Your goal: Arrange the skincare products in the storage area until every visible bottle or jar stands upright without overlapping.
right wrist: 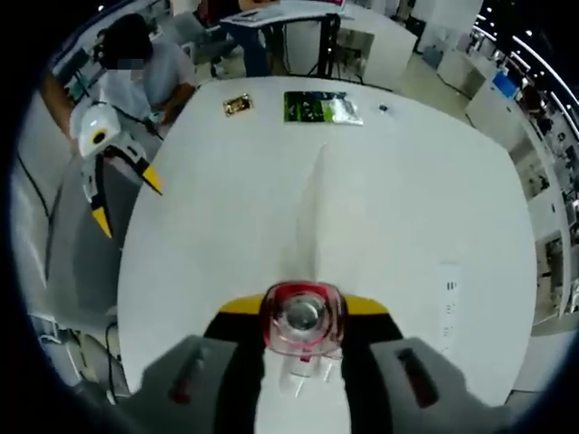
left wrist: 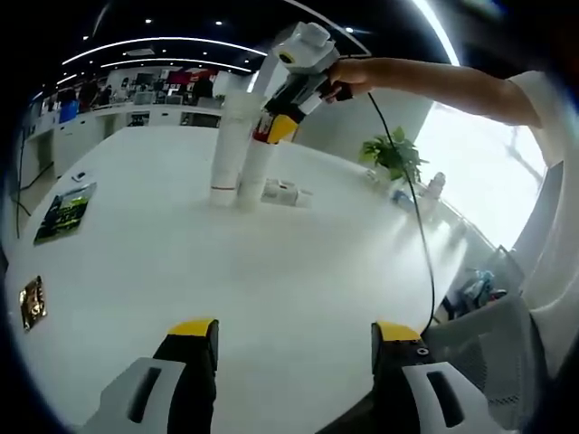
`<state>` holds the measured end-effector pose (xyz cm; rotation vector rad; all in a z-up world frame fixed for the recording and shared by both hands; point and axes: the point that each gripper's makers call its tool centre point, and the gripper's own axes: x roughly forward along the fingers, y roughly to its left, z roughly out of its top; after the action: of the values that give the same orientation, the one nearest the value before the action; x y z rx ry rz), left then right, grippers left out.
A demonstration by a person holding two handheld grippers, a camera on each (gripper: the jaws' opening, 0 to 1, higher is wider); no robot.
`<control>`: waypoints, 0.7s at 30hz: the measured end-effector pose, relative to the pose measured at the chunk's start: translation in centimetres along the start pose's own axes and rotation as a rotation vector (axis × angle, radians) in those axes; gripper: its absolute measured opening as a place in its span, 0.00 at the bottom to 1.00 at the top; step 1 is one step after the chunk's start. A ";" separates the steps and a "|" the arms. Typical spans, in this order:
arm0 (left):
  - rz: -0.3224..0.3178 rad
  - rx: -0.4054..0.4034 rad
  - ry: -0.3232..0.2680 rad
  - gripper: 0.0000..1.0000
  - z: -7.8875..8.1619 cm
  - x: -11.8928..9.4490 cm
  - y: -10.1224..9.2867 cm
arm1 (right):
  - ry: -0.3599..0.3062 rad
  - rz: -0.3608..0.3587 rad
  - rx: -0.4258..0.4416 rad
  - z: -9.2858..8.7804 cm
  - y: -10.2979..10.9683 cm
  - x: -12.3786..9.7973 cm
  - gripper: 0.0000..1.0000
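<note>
R gripper (right wrist: 303, 312) is clamped on a tall white bottle (right wrist: 301, 362) w/ a clear red-tinted cap; in the right gripper view the yellow-tipped jaws sit tight on both sides just below the cap, cam looking down the bottle's top. In the left gripper view that same gripper grips the bottle near its top, upright, base on or just above the white table (left wrist: 298, 271), right beside a second tall white bottle (left wrist: 228, 145) standing upright; whether the two touch is hard to tell. A small white item (left wrist: 282, 191), maybe a low jar or box, sits just beside them, too small to ID. L gripper (left wrist: 294, 348) has jaws wide apart w/ nothing between, hanging over bare table well short of the bottles. Progress, as a judgement: one bottle placed, second at the set-down stage, release left, small item may need checking. Materials: bottles look smooth matte plastic, cylindrical, slim, so tippy; cap glossy, see-thru, rounded-square. Table round, smooth, glossy white. Also on it: green packet (right wrist: 322, 107), small gold packet (right wrist: 238, 105). Potted plant (left wrist: 394, 155) at far edge.
</note>
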<state>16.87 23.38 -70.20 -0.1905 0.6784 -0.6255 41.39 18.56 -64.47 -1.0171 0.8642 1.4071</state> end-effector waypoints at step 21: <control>-0.009 0.013 0.014 0.71 -0.3 0.2 -0.3 | -0.170 -0.075 0.245 -3.9 0.0 -1.3 0.54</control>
<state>16.64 23.07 -70.44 -0.1772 0.6869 -0.6405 41.74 14.46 -64.69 -0.7258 0.8407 1.2689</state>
